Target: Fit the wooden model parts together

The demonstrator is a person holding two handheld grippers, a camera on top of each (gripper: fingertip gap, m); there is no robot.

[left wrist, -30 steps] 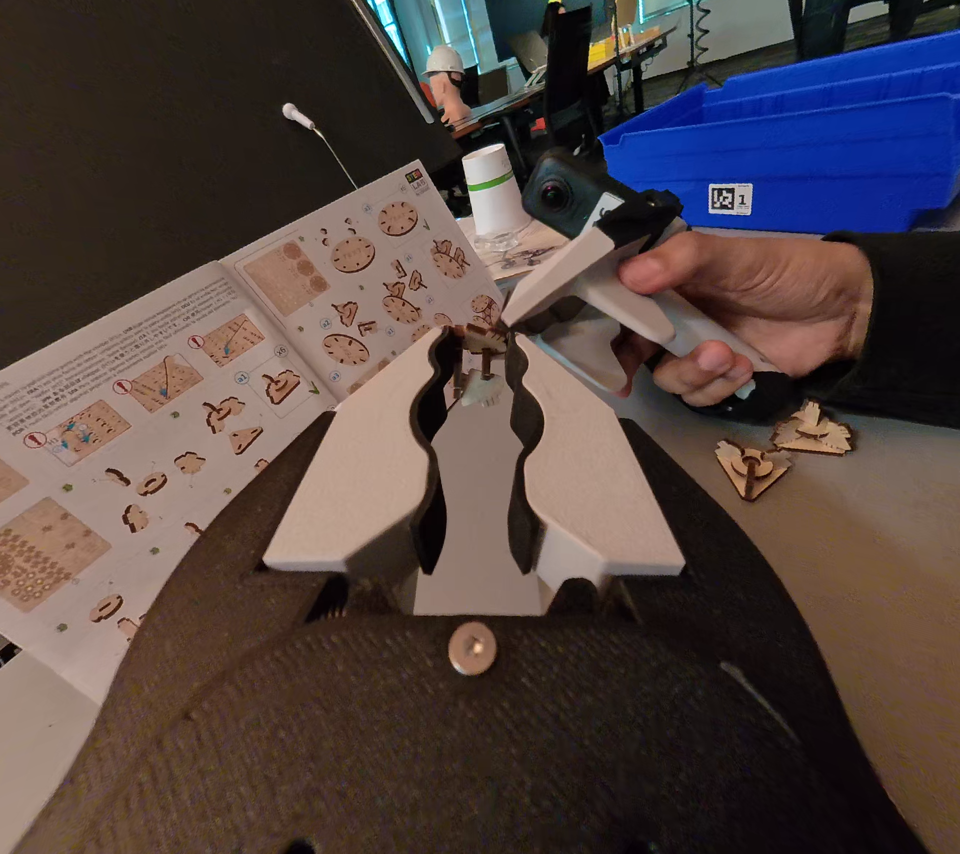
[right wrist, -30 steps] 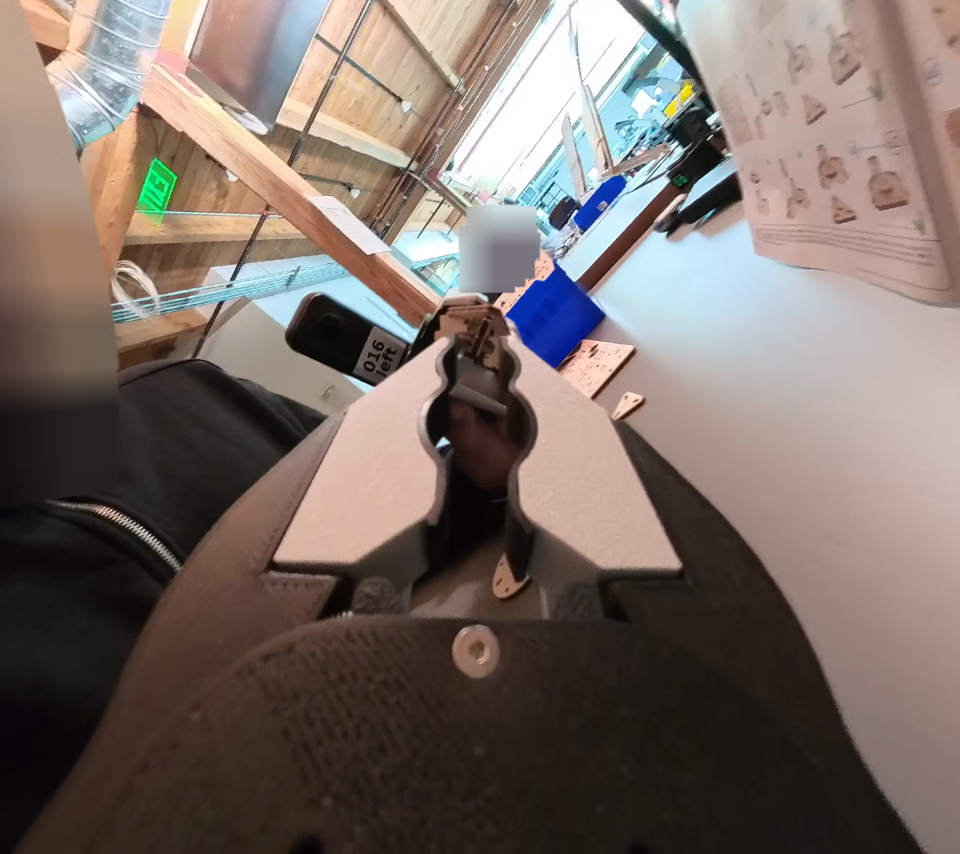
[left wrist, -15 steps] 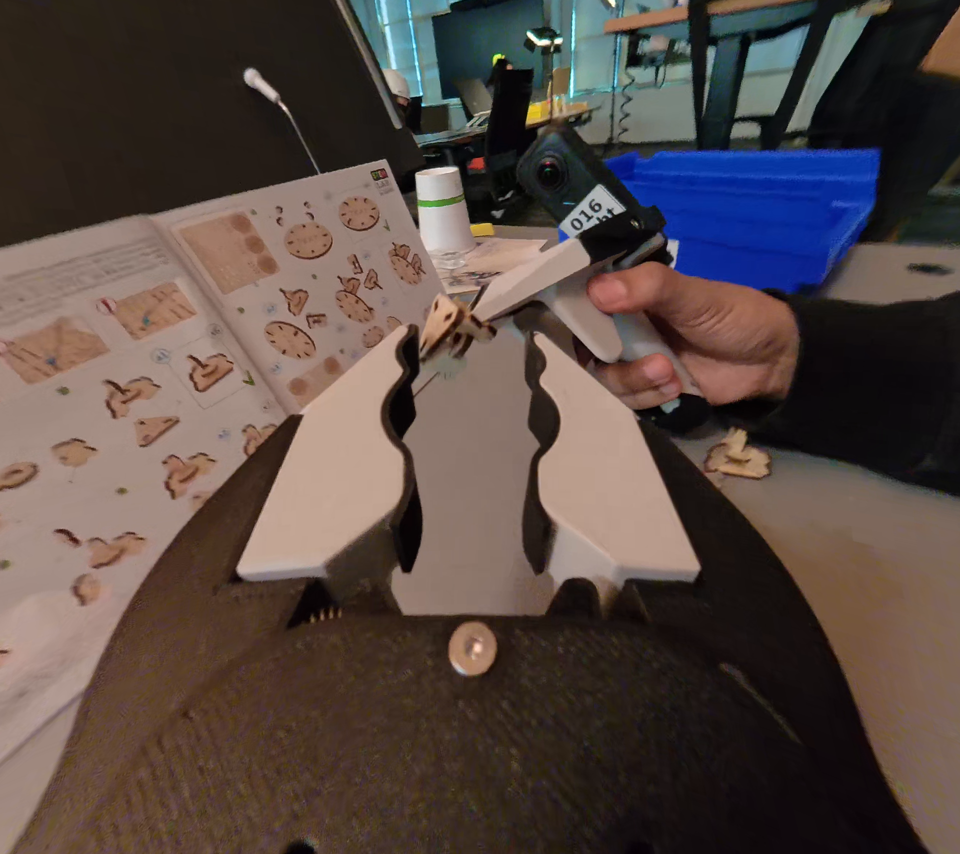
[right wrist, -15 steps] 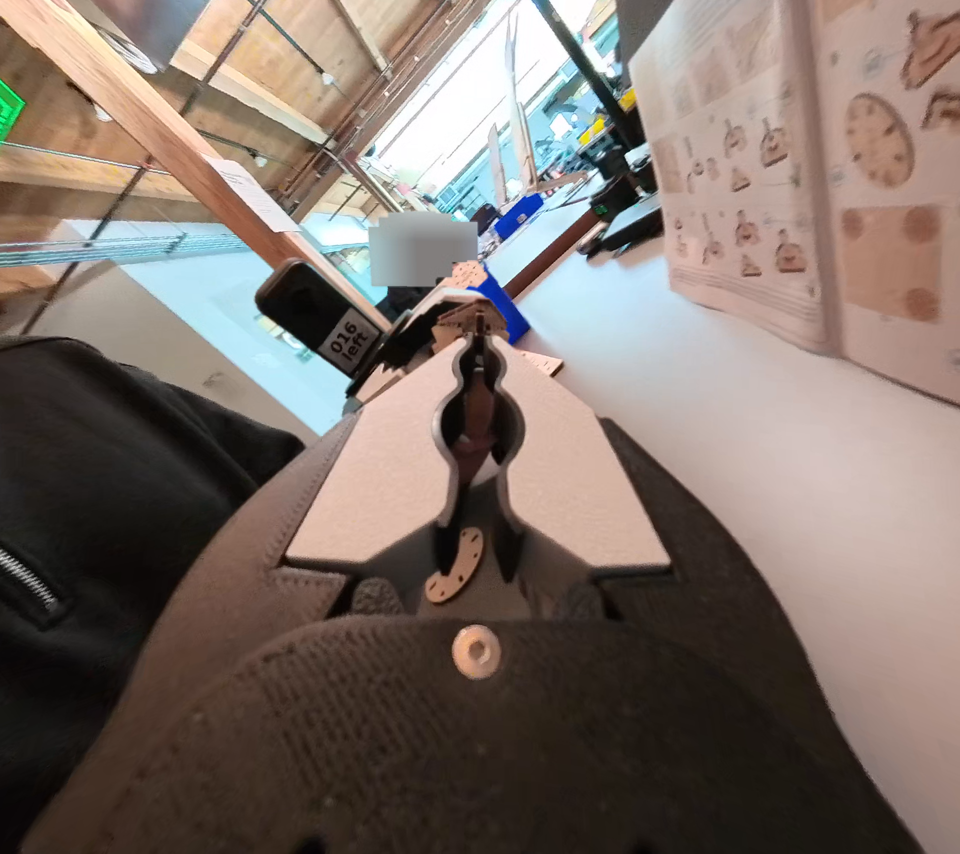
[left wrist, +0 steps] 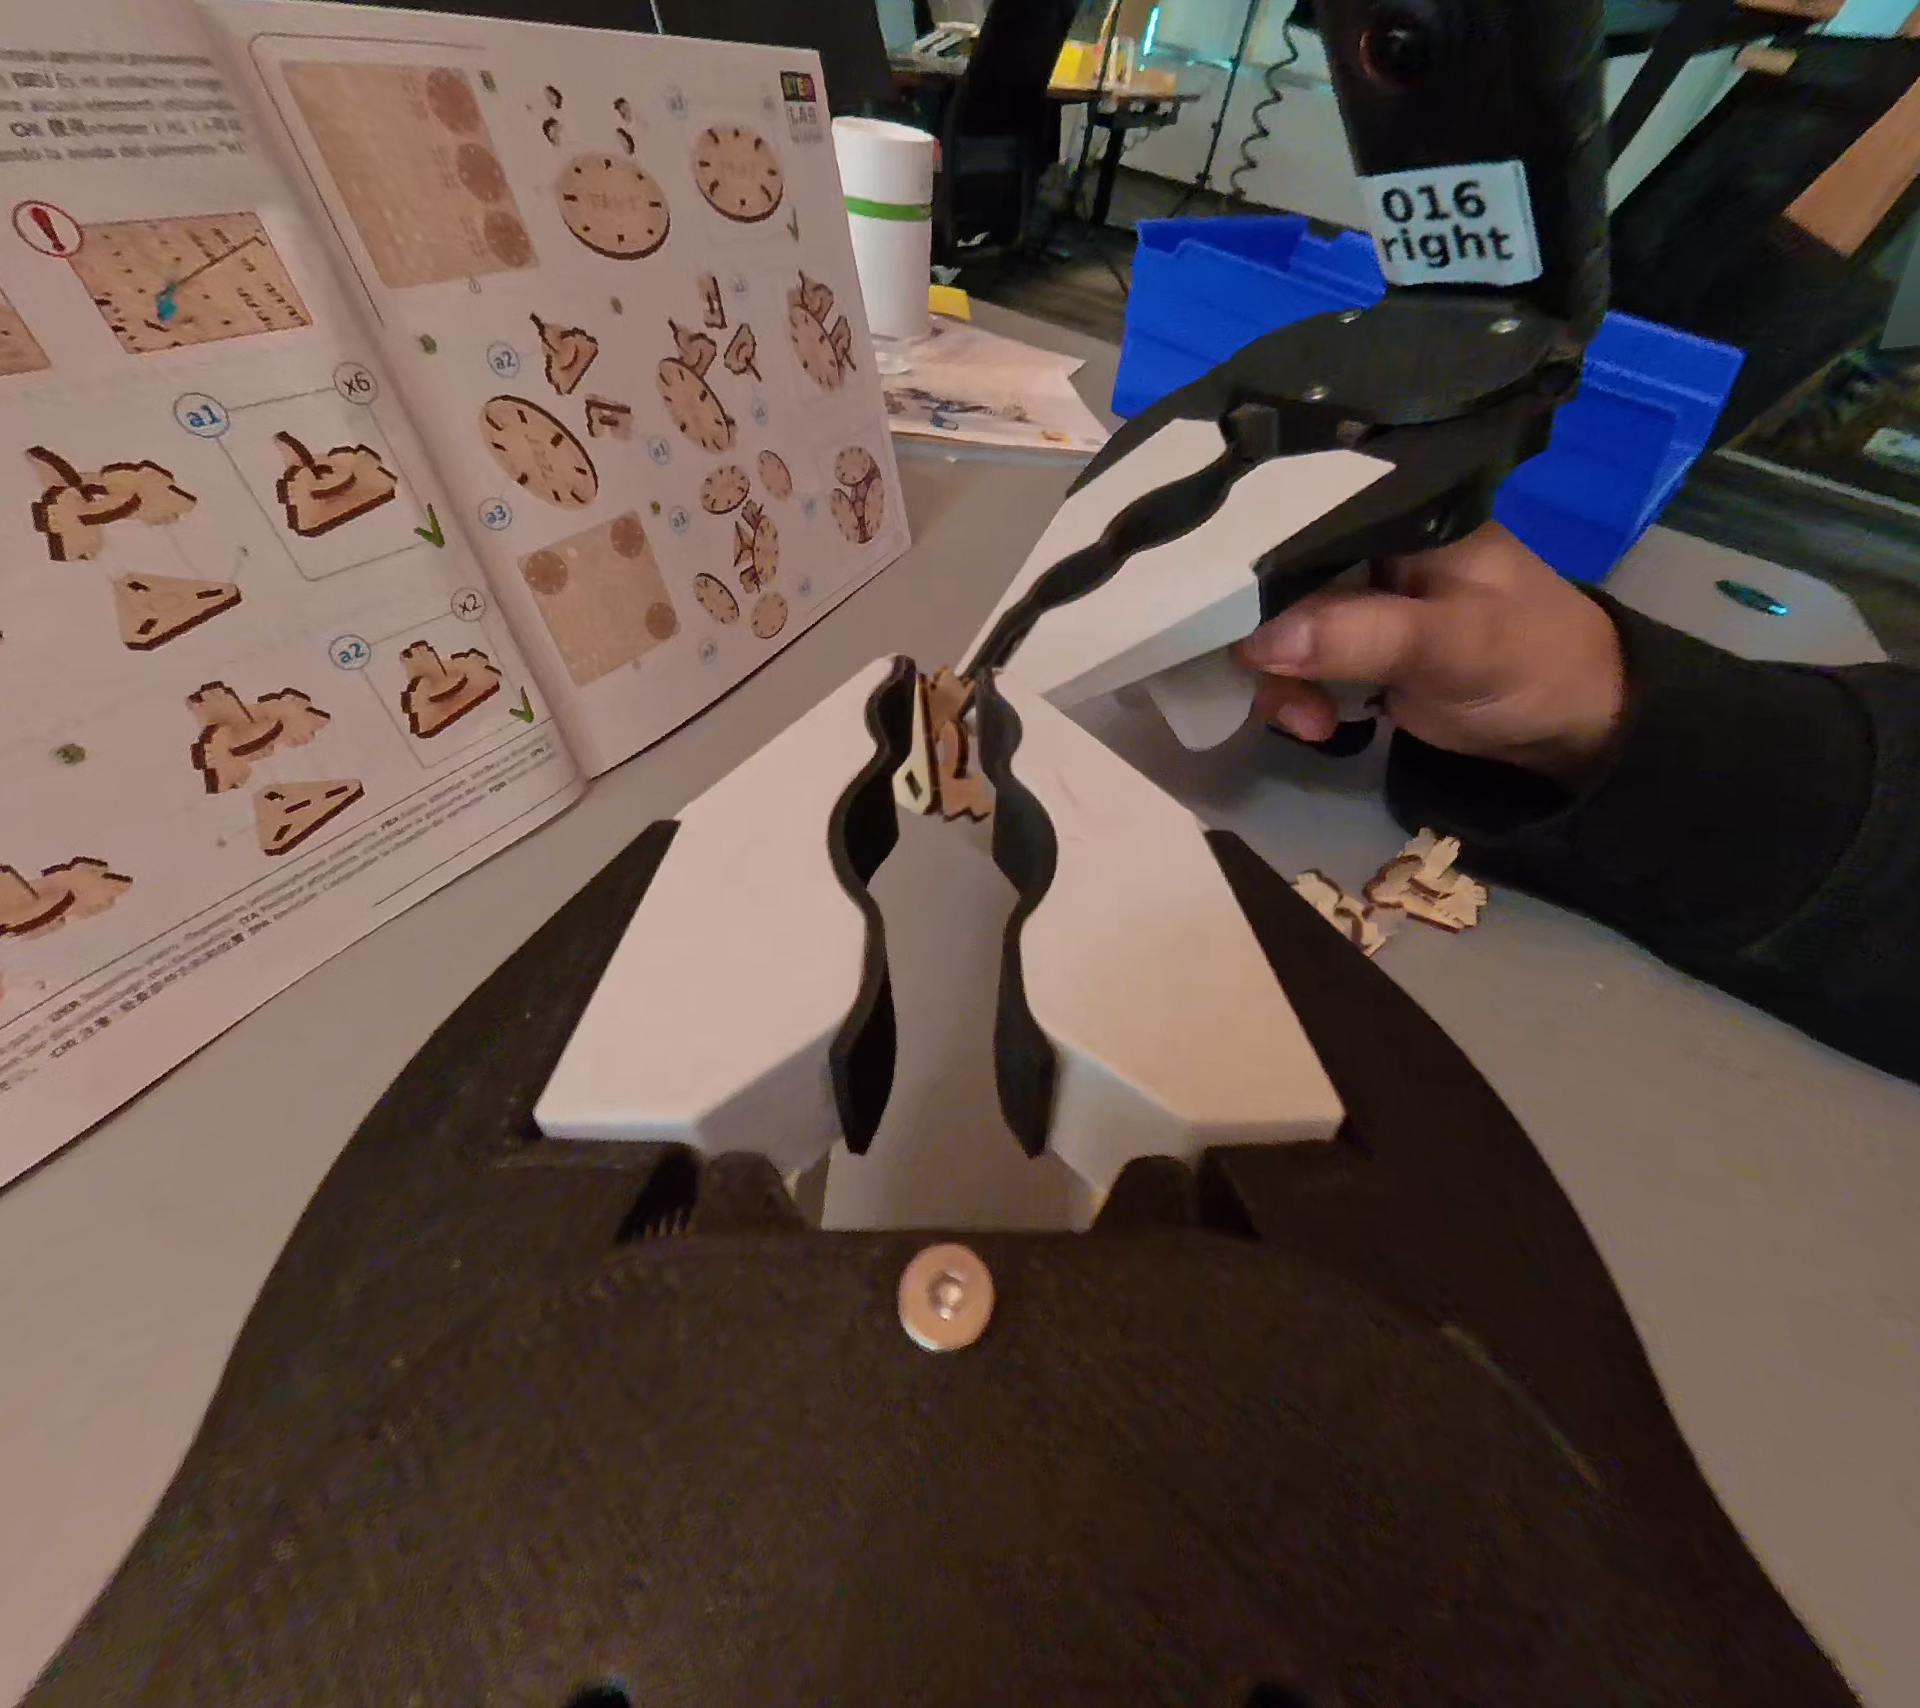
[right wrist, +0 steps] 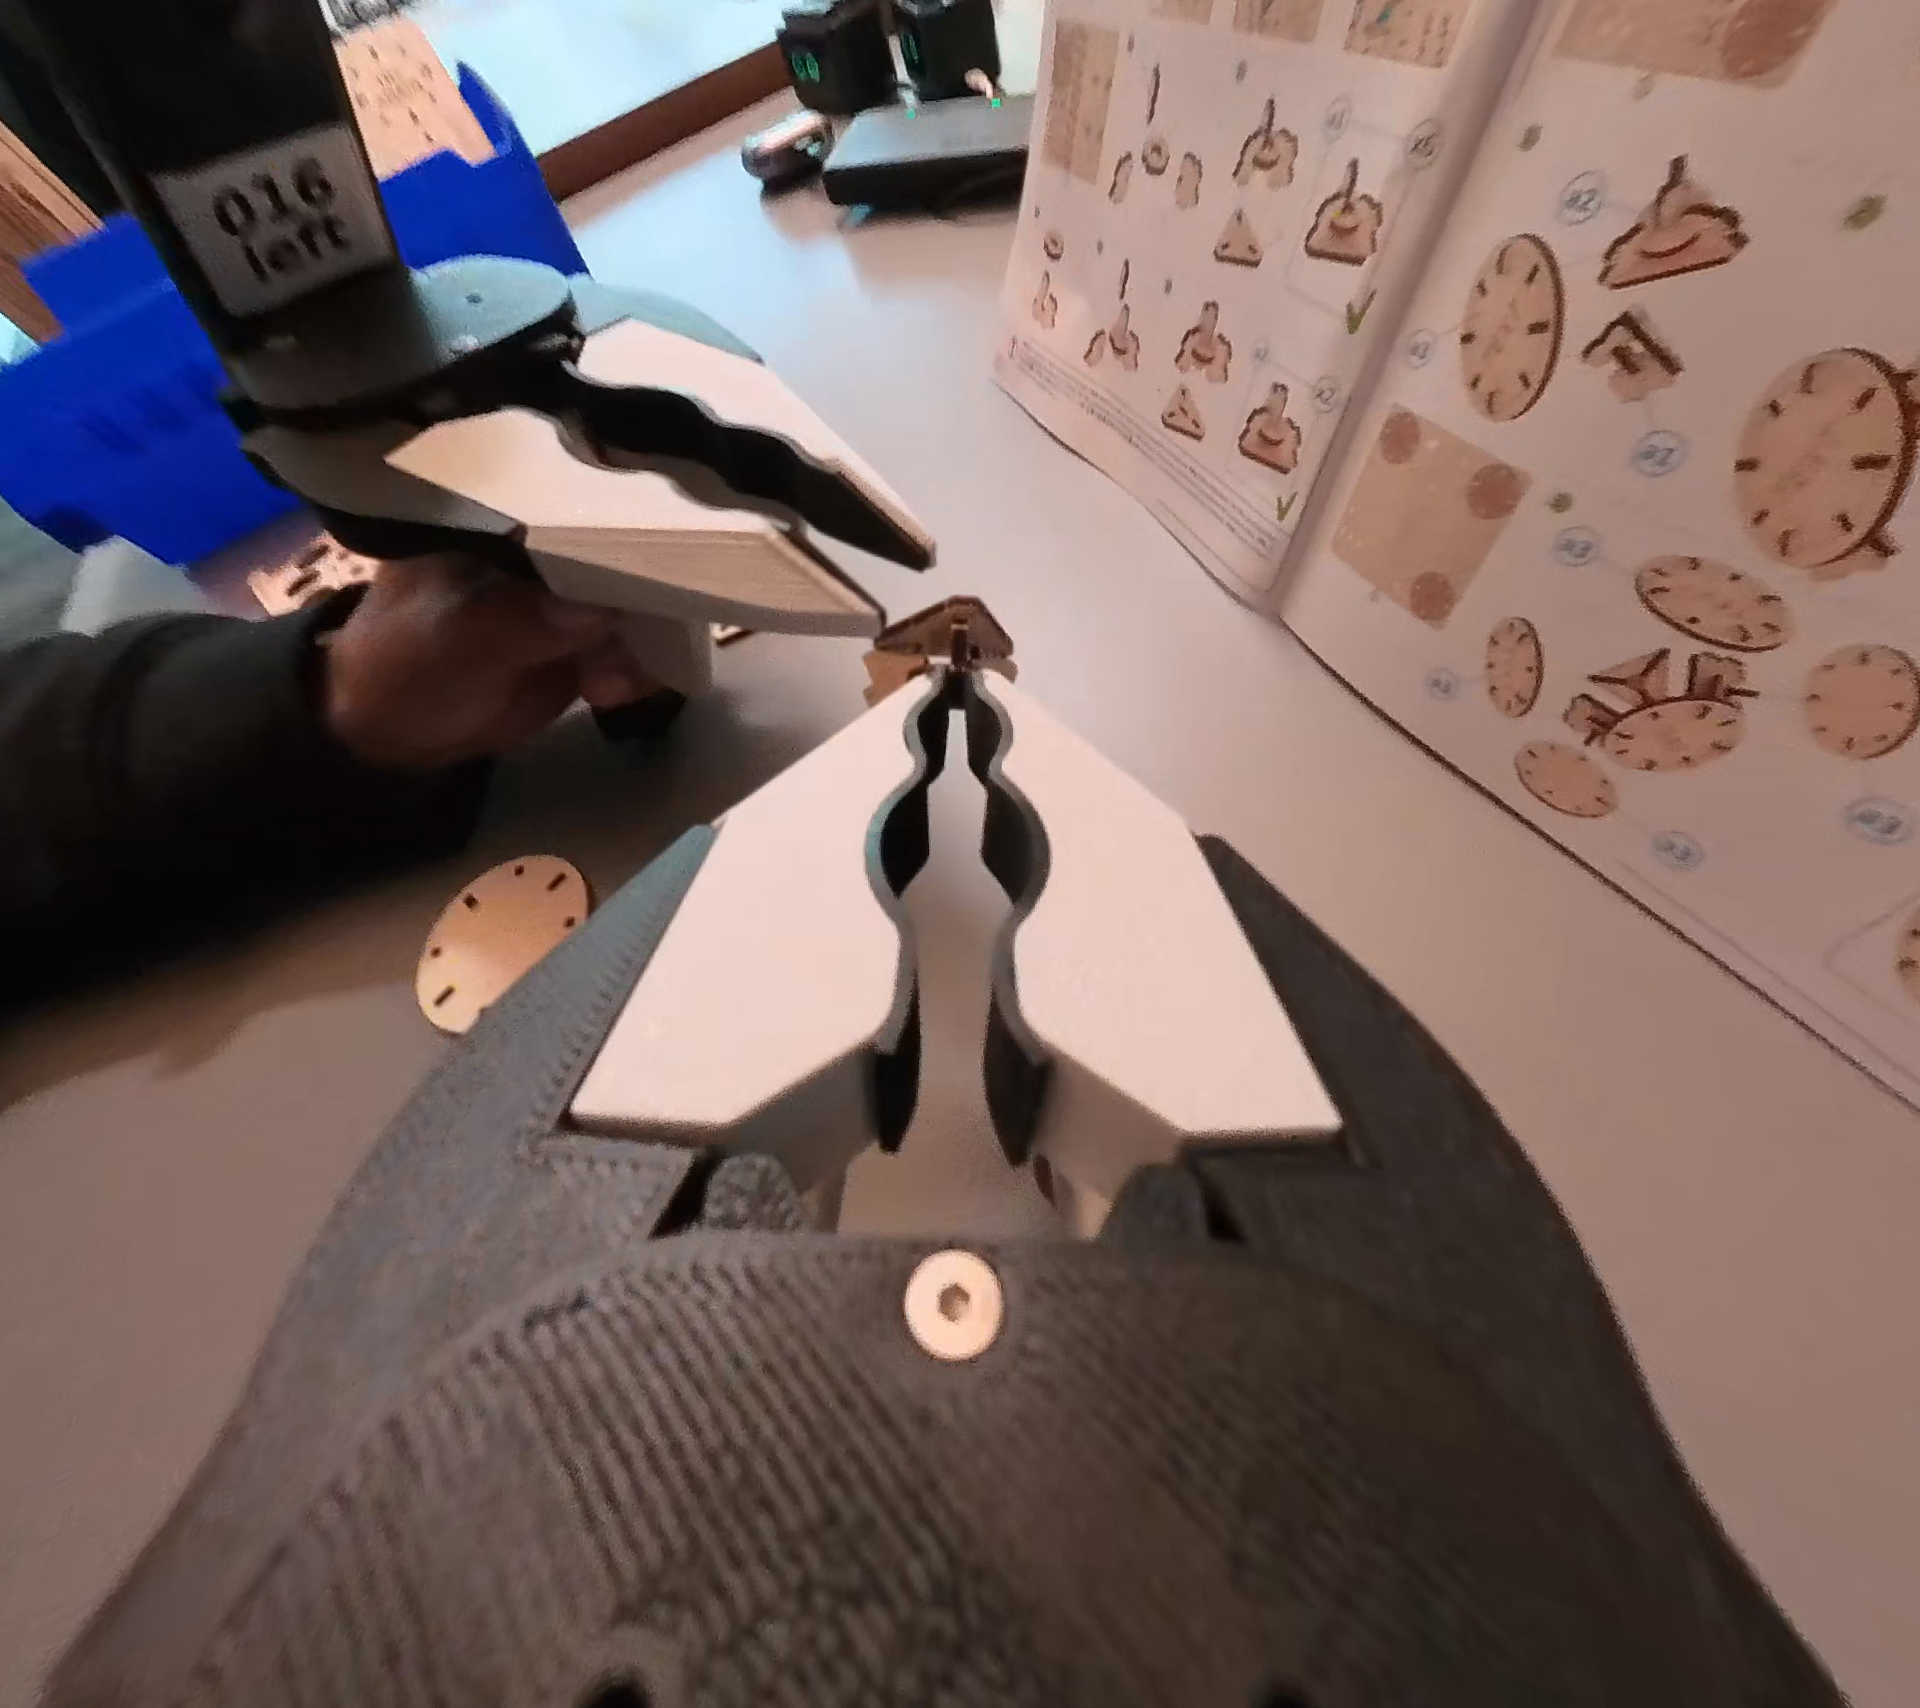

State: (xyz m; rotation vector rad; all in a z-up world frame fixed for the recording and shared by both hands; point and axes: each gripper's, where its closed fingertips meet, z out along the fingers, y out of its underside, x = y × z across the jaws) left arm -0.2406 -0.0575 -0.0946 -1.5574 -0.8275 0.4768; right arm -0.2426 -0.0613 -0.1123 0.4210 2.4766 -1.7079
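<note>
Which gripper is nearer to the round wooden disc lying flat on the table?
Right. The right gripper has the round wooden disc just beside its body on the table. The left gripper reaches in from farther back, its tips at the small wooden assembly.

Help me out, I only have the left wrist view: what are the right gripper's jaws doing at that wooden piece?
Observer: The right gripper has its jaws almost together, tips pinching a thin peg on the wooden piece.
Operator: Anything lying nearby that I miss?
Observer: A slotted wooden disc lies flat on the table beside that gripper.
Operator: And farther back?
Observer: Black boxes with green lights stand past the booklet.
</note>
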